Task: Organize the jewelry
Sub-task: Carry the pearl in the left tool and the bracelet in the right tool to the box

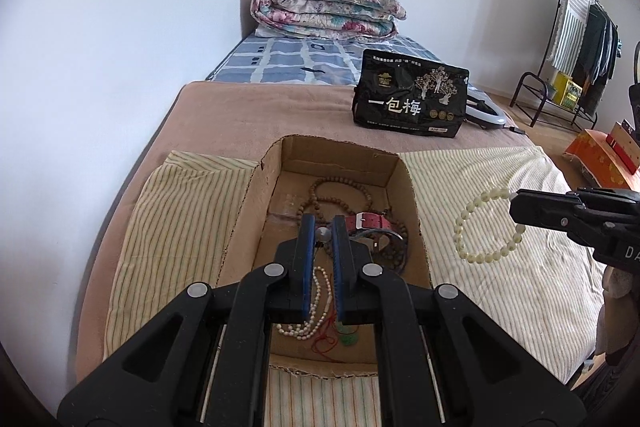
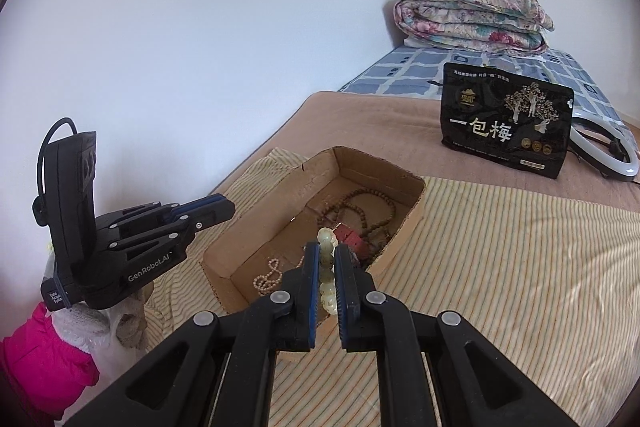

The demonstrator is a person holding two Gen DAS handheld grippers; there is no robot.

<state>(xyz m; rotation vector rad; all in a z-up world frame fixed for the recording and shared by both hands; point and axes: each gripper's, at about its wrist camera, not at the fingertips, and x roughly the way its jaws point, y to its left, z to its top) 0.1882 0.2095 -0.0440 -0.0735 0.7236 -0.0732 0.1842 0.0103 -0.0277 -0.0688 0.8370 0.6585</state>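
Cardboard box [image 1: 408,195], open-topped, sits on a yellow striped cloth [image 1: 500,267] spread over a tan blanket [image 1: 240,115] on the bed.

Box contents: brown wooden bead strand [image 1: 340,187] at the far end; red watch strap [image 1: 374,221] with a metal buckle beside it; a darker bead strand [image 1: 394,247] near the right wall; small white pearl-like necklace [image 1: 312,307] at the near end, next to a green pendant on red cord [image 1: 348,339].

Left gripper [image 1: 322,227]: over the box, jaws narrowed almost to touching. A small grey round piece shows between the tips; I cannot tell what it is or whether it is gripped.

Right gripper [image 2: 326,253]: jaws clamped on a pale green bead bracelet [image 1: 480,223]. In the left wrist view the bracelet hangs as a loop from the tips above the striped cloth, to the right of the box and outside it. In the right wrist view its beads run up between the blue pads [image 2: 312,267], covering part of the box interior.

Surroundings: black snack bag [image 1: 412,95] with white characters stands upright on the blanket behind the box; white ring light [image 2: 608,151] lies just behind the bag. Folded floral quilt [image 1: 324,7] on a blue checked sheet [image 1: 288,61] at the far end, against the wall. Clothes rack [image 1: 580,39] at the right. Pink sleeve [image 2: 44,351] and a gloved hand carry the left gripper.
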